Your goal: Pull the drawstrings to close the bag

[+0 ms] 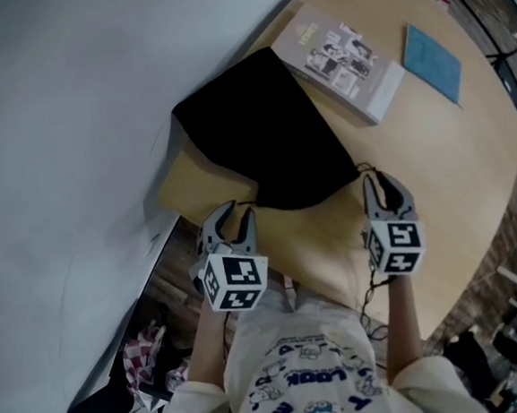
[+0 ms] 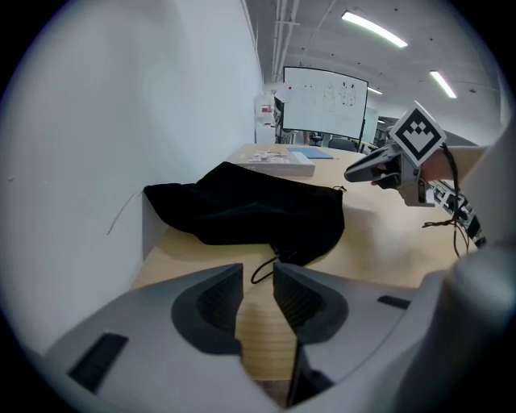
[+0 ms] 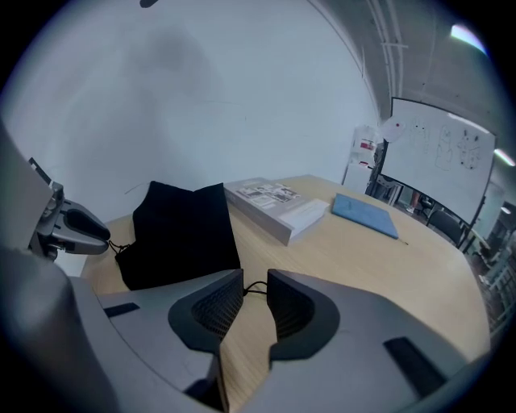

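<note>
Left gripper point(image 2: 258, 269) and right gripper point(image 3: 255, 276) are hanging open beside the black drawstring bag point(image 1: 266, 137); only their views are showing me the whiteboard point(image 2: 324, 101) beyond it.

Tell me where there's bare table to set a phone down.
Widest bare wood: right of the black bag, between the book, the blue folder and the table rim. A narrow strip lies between bag and wall. Crowded: the bag's mouth, where the left claw and right claw hover.
</note>
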`<state>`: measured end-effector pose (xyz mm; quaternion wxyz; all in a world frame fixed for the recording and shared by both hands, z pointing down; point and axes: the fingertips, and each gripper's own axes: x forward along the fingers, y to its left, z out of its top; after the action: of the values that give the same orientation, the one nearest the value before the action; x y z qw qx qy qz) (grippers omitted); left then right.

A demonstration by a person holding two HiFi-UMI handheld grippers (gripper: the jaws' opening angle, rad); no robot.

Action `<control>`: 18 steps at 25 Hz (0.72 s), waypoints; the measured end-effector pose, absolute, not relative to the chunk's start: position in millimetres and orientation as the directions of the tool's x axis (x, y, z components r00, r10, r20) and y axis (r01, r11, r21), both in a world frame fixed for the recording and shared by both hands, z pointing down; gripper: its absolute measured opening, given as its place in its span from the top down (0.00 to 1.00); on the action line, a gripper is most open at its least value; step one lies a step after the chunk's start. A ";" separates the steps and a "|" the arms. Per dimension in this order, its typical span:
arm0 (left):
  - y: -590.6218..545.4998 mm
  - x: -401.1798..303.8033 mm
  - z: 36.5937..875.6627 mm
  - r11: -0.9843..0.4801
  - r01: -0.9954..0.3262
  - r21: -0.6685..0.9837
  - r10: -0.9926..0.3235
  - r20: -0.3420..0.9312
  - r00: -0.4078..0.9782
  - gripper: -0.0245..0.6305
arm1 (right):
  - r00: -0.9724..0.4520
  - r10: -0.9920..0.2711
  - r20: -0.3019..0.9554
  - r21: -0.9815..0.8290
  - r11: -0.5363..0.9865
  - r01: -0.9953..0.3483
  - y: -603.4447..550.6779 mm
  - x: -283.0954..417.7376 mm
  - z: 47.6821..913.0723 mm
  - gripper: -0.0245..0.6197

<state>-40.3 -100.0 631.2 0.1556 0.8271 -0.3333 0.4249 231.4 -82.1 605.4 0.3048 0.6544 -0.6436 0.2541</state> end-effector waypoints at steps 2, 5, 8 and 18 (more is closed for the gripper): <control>-98.8 -37.3 634.3 -0.750 -0.661 -0.017 -0.393 0.816 0.424 0.81 | 0.025 -0.675 0.737 0.062 0.031 -0.998 -82.2 234.5 610.5 0.83; -98.2 -35.5 638.0 -0.768 -0.640 -0.031 -0.378 0.829 0.413 0.81 | -0.001 -0.658 0.753 0.044 0.052 -0.998 -81.8 238.7 618.3 0.80; -98.7 -35.5 640.5 -0.773 -0.632 -0.053 -0.380 0.837 0.394 0.81 | -0.048 -0.628 0.777 0.044 0.129 -0.991 -85.1 236.4 623.9 0.76; -100.4 -38.5 638.2 -0.768 -0.639 -0.045 -0.374 0.841 0.391 0.95 | -0.161 -0.471 0.868 0.069 0.433 -0.899 -95.5 238.9 647.8 0.71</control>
<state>-38.5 -100.4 638.2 0.1446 0.8214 -0.3084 0.4575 238.9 -95.5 647.8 0.4416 0.4739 -0.7223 0.2423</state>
